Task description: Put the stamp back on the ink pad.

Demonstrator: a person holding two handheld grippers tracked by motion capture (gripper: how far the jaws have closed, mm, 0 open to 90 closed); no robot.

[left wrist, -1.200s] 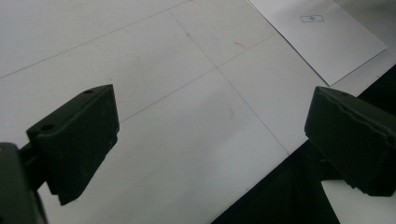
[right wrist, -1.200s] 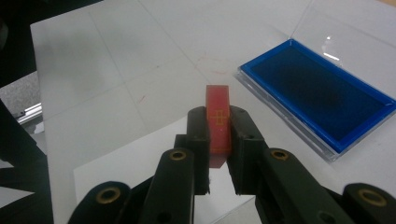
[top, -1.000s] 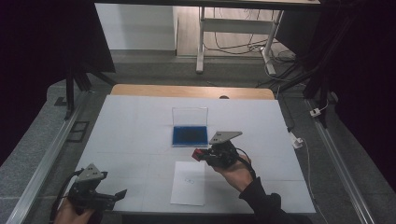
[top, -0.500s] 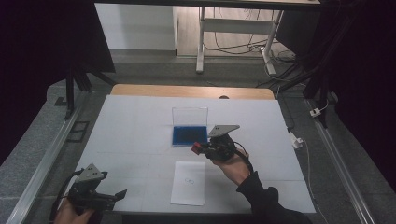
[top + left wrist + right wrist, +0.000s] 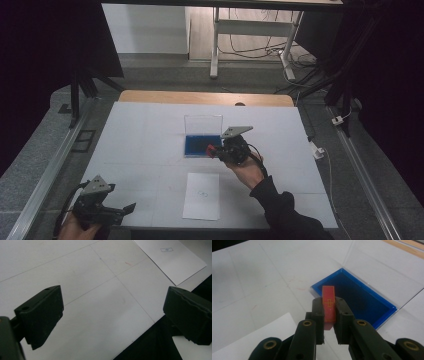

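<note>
Red and hard-looking, the block (image 5: 328, 303) is sitting clamped between the jaws of the right hand-held gripper (image 5: 329, 315), which is hovering just at the near edge of the blue tray (image 5: 362, 296). In the high view the same right hand-held gripper (image 5: 220, 150) is hanging over the tray (image 5: 200, 145) near the middle of the bench (image 5: 140, 130), with a clear lid (image 5: 202, 123) standing up behind it.

The block is looking small, stiff and light, probably plastic or painted wood, so it is unlikely to be bending or crushing under the pads. Its smooth faces may be slippery, and the jaws are gripping only its lower part, so it could be pivoting if bumped against the tray wall. Holding it on the two broad flat sides, as now, seems the best grasp.

The left hand-held gripper (image 5: 112, 322) is resting low at the near left of the bench, its jaws standing wide apart and holding nothing, with the paper sheet (image 5: 170, 260) lying beyond.
</note>
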